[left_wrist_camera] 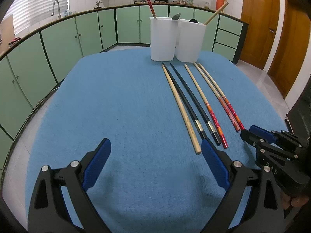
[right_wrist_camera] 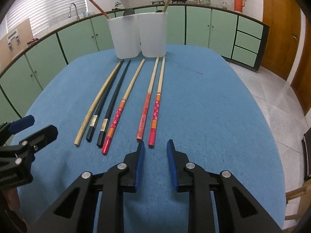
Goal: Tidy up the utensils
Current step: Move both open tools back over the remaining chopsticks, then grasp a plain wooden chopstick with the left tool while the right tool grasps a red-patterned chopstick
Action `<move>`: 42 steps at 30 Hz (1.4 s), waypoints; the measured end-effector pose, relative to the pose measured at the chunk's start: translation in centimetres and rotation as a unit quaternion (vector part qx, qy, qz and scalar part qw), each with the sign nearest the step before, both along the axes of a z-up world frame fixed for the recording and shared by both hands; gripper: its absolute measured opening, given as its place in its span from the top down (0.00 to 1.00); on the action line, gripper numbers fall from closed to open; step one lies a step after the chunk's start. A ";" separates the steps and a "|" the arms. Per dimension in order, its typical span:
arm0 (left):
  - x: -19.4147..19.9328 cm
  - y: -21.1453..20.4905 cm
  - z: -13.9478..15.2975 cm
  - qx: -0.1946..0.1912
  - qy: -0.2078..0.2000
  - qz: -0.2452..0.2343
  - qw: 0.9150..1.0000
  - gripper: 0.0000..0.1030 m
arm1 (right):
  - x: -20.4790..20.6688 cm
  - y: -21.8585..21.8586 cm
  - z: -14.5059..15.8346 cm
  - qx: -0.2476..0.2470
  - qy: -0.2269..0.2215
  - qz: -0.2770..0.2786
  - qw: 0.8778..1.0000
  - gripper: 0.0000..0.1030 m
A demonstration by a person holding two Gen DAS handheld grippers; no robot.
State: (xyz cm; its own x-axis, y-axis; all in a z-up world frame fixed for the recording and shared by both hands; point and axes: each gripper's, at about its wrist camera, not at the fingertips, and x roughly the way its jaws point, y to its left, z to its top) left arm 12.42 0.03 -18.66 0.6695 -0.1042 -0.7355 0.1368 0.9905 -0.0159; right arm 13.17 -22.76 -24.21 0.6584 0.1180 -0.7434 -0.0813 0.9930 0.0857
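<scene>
Several chopsticks lie side by side on the blue tablecloth (left_wrist_camera: 120, 101): a plain wooden one (right_wrist_camera: 97, 101), two black ones (right_wrist_camera: 112, 99), and three with red patterned handles (right_wrist_camera: 155, 104). Two white cups (right_wrist_camera: 124, 36) stand behind them, each holding a chopstick and a dark spoon. My right gripper (right_wrist_camera: 155, 145) is open, its fingertips just short of the near ends of the two rightmost red chopsticks. My left gripper (left_wrist_camera: 155, 147) is open wide, left of the row, its right finger beside the wooden chopstick's (left_wrist_camera: 182, 112) near end. The right gripper also shows in the left wrist view (left_wrist_camera: 252, 134).
Green kitchen cabinets (left_wrist_camera: 87, 33) and a counter with pots curve around behind the table. Wooden doors (left_wrist_camera: 260, 19) stand at the right. Tiled floor shows past the table's right edge (right_wrist_camera: 272, 89). The left gripper shows at the left in the right wrist view (right_wrist_camera: 29, 128).
</scene>
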 end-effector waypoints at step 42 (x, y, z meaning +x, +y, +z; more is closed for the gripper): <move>0.6 -4.0 -2.7 -0.004 0.029 -0.021 0.999 0.89 | 0.1 -1.0 -0.1 0.009 0.005 -0.015 1.000 0.94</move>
